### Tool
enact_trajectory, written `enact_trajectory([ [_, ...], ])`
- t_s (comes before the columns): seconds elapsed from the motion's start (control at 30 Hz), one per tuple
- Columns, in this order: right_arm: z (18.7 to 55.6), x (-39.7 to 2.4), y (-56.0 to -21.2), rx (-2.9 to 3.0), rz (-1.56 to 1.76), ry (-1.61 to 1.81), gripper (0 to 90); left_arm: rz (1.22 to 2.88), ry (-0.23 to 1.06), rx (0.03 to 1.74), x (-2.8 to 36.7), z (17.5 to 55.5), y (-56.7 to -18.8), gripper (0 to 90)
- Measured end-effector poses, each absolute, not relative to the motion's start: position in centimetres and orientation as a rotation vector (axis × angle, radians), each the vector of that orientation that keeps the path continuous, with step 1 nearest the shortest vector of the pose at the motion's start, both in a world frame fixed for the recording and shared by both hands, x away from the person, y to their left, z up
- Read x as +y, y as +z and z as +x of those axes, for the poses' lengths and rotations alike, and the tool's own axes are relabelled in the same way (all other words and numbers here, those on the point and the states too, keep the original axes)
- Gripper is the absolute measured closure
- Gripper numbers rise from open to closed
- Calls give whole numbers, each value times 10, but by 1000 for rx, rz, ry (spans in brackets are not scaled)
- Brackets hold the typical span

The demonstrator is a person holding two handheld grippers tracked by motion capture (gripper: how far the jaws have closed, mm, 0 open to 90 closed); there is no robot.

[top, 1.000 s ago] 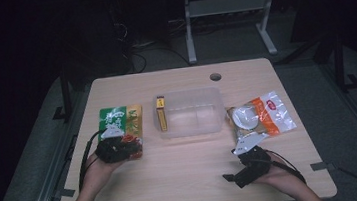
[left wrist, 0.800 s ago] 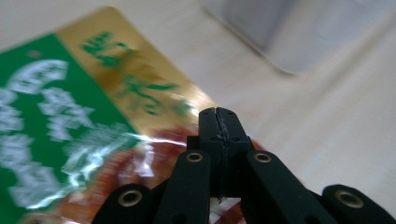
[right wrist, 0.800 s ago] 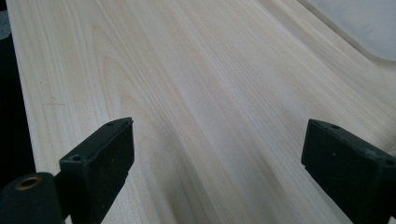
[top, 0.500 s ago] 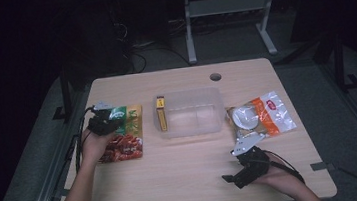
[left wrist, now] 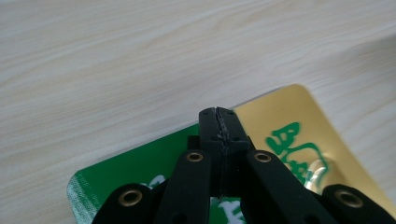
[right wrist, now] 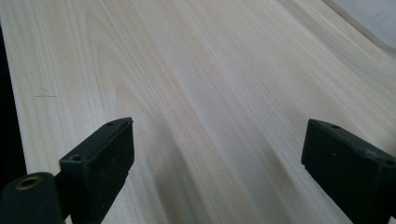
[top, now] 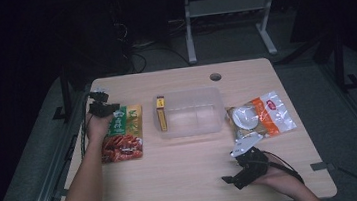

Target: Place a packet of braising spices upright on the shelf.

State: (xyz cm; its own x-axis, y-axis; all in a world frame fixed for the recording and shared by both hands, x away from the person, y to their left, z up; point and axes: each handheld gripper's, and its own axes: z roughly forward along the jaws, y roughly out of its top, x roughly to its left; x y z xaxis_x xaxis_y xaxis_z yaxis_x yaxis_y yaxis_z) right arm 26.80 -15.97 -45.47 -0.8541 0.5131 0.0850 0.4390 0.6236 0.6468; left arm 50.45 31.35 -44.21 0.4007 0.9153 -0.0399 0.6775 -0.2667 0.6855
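A green, gold and red snack packet (top: 126, 136) lies flat at the table's left. My left gripper (top: 100, 102) is at its far left corner. In the left gripper view the left gripper (left wrist: 218, 114) is shut, its tips right at the far edge of the packet (left wrist: 289, 135); I cannot tell whether any film is pinched between them. My right gripper (top: 231, 178) rests low at the front right and points left. In its own view the right gripper (right wrist: 215, 140) is open, with bare wood between the jaws.
A clear plastic bin (top: 214, 124) stands mid-table with a narrow yellow box (top: 161, 113) upright at its left end. A white and orange packet (top: 263, 115) lies to the bin's right. A round cable hole (top: 215, 76) sits near the far edge.
My left hand has moved from over the packet's middle to its far left corner. The packet has stayed put. The right hand has kept still.
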Motion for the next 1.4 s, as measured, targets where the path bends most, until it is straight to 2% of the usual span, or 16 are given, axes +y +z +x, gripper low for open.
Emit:
enact_trajectory([
  [0.63,267,-161,-455,2729,821,1041,91,2093,462,1385,307,516,-460,899],
  [1.4,266,-160,-454,2731,814,1039,92,2141,368,1268,295,487,-460,900],
])
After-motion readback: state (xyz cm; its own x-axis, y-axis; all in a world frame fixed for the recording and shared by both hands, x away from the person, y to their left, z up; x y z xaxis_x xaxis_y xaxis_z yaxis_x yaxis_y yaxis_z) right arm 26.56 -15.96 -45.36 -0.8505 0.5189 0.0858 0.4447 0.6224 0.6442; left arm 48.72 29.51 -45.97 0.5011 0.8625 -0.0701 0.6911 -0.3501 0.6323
